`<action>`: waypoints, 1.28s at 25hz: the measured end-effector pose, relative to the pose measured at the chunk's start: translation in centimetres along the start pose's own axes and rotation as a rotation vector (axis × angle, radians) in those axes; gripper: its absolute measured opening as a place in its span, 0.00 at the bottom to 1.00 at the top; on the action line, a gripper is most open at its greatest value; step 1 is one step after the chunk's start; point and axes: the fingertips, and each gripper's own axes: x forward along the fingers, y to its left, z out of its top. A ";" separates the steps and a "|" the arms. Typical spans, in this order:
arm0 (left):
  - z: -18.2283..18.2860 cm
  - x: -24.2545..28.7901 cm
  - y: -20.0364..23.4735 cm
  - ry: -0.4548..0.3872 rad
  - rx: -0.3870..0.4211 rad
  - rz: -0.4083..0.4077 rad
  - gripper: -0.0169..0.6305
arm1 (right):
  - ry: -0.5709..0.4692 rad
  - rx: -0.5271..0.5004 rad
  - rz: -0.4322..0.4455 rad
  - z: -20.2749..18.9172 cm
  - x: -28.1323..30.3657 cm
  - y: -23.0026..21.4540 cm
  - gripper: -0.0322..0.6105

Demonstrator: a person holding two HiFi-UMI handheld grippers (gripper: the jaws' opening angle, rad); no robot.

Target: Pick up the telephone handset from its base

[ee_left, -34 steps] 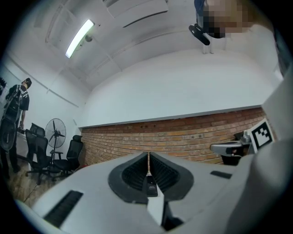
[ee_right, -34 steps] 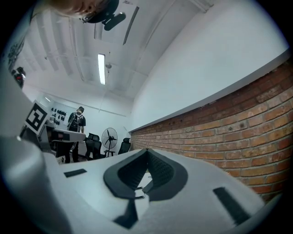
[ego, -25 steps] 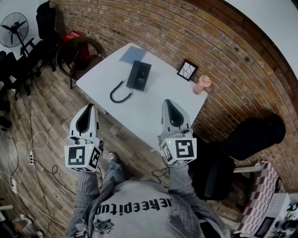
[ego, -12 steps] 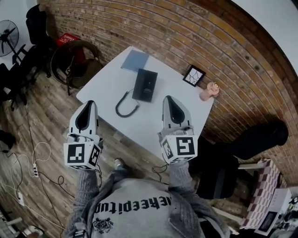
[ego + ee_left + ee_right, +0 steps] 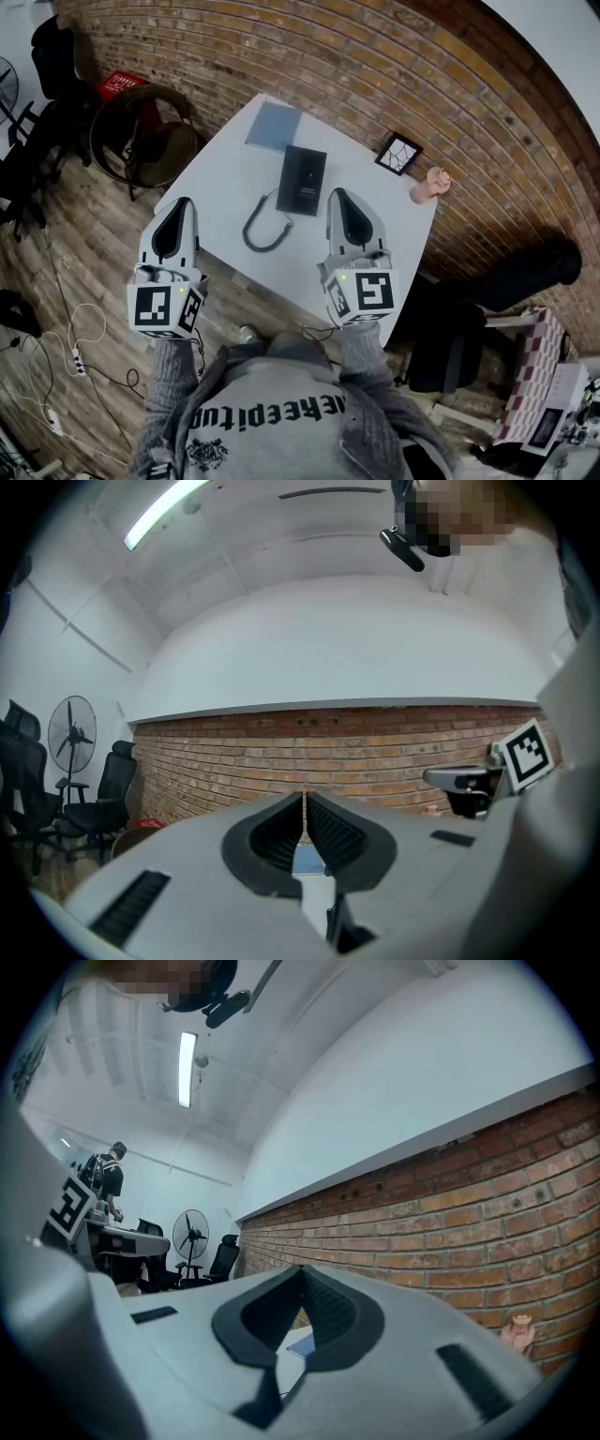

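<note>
- Left gripper (image 5: 177, 206) clenched, jaws pressed together on nothing, tip at the near left corner of the white table (image 5: 220, 169).
- Right gripper (image 5: 340, 197) likewise shut tight and empty, out over the tabletop.
- Telephone handset (image 5: 303, 180) resting on its base, ahead between the two, just beside the right tip; coiled cord (image 5: 265, 228) looping back.
- Closer than a second ago: both advanced, phone drawn nearer.
- Beyond, a blue notebook (image 5: 274, 126).

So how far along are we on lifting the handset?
Nothing is done yet: the handset lies on the telephone on the table, with the cord curled beside it. In hand: the left gripper and right gripper are both shut, empty and short of the phone. Left: open one, reach, grip the handset, lift.
</note>
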 end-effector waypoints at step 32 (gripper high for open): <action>-18.8 17.3 -5.8 0.487 -0.337 -0.482 0.05 | 0.167 0.037 -0.065 -8.6 10.7 -6.2 0.06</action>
